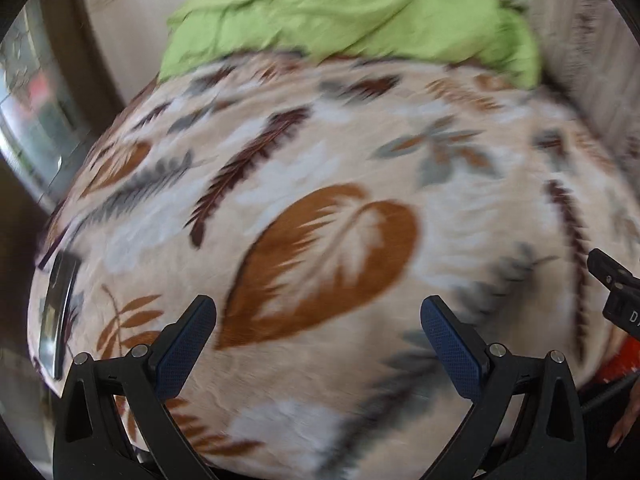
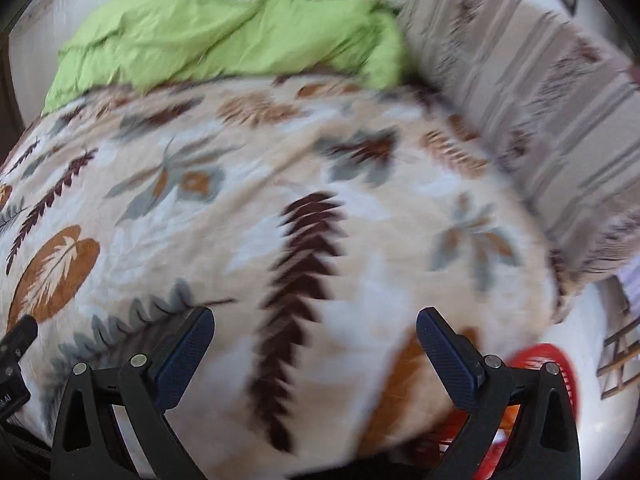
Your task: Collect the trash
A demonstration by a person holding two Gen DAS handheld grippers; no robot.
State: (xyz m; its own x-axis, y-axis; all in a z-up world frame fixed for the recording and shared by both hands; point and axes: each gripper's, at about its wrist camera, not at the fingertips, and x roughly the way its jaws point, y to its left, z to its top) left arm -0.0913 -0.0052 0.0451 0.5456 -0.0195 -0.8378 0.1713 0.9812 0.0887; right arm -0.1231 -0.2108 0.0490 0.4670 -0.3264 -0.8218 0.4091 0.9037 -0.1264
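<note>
Left claw: Your left claw (image 1: 318, 320) has its jaws spread wide. Nothing sits between its blue pads (image 1: 186, 352). It hangs over the bed.
Right claw: Your right claw (image 2: 316, 330) is spread wide too, and it holds nothing. Only the blanket shows between its pads.
Blanket: A cream blanket (image 1: 320, 184) with brown, grey and dark red leaves covers the bed. Both pictures are blurry, so small things on it are hard to see.
Green cloth: A crumpled light green cloth (image 1: 340, 16) lies at the far end of the bed, on top of the blanket.
Striped cover: A grey striped cover (image 2: 540, 92) lies along the right side of the bed, next to the green cloth.
Dark flat thing: A dark, shiny, flat thing (image 1: 58, 312) lies on the left edge of the bed. You cannot tell what it is.
Trash basket: A red basket (image 2: 548, 372) stands on the floor by the near right corner of the bed, just behind your right claw's finger.
Trash: You cannot make out any trash on the bed in this blur.
</note>
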